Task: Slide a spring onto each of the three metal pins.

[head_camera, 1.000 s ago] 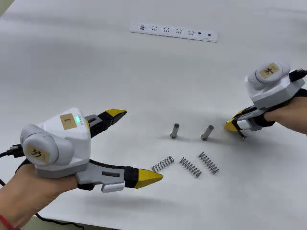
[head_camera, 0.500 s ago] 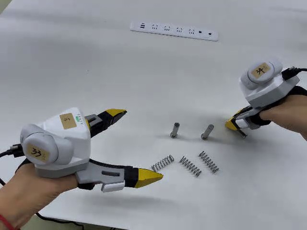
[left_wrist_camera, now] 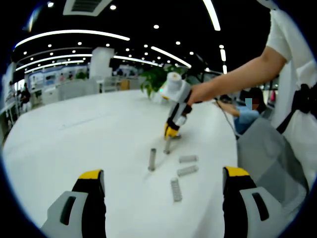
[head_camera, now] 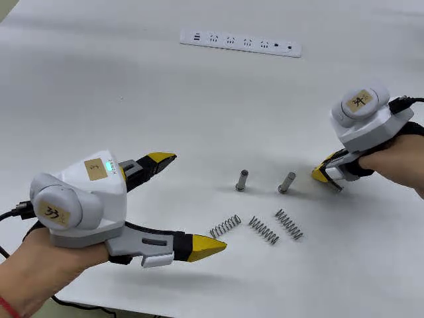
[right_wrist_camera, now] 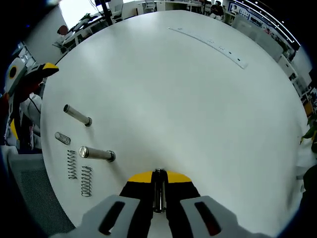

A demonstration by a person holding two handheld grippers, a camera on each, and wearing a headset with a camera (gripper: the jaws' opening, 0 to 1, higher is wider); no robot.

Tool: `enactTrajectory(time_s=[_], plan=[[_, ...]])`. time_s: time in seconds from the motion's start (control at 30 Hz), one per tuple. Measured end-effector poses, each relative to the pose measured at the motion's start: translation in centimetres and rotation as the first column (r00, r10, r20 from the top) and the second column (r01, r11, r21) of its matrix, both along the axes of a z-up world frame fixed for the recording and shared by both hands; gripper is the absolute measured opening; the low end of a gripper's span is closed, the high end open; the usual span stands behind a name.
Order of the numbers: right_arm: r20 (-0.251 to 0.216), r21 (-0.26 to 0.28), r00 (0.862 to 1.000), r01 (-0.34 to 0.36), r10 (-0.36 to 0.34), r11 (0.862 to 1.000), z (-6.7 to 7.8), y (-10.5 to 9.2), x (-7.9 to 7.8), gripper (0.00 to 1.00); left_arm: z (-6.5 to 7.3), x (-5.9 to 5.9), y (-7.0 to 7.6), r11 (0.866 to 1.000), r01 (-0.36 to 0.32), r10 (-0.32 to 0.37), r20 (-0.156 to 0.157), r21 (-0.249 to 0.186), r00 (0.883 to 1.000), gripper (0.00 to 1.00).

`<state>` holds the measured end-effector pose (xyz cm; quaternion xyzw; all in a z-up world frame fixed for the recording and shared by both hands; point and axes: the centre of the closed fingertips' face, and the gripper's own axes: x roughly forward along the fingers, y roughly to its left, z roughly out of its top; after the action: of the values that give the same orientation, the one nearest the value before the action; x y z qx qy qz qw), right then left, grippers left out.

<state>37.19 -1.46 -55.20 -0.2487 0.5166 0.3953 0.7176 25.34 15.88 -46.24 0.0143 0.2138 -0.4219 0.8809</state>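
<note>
Head view shows three coiled springs [head_camera: 263, 230] near two upright pins [head_camera: 242, 180]

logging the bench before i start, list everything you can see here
table: 1, white, under everything
power strip: 1, white, far side
standing pins: 2, grey metal, upright mid-table
springs: 3, grey metal, lying in a row just nearer than the pins
held pin: 1, grey metal, clamped in the right gripper
left gripper: 1, white, yellow tips, open, near left
right gripper: 1, same colours, shut, right side
</note>
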Motion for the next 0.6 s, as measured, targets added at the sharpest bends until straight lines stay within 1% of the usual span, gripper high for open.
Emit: enactTrajectory(time_s=[0.3, 0.4, 0.6], plan=[[0.023, 0.023, 1.000, 0.006, -0.006, 1.000, 1.1, 0.0, -0.5, 0.09, 0.0, 0.0, 0.0, 1.000, 0.004, -0.004, 0.001, 0.003, 1.000, 1.00], [0.029, 0.037, 1.000, 0.010, -0.011, 0.999, 1.0, -0.2, -0.1, 0.09, 0.0, 0.0, -0.1, 1.000, 0.006, -0.006, 0.002, 0.003, 1.000, 1.00], [0.051, 0.066, 0.999, 0.014, -0.018, 0.998, 1.8, -0.1, -0.8, 0.09, 0.1, -0.2, -0.2, 1.000, 0.010, -0.010, 0.003, 0.007, 1.000, 1.00]])
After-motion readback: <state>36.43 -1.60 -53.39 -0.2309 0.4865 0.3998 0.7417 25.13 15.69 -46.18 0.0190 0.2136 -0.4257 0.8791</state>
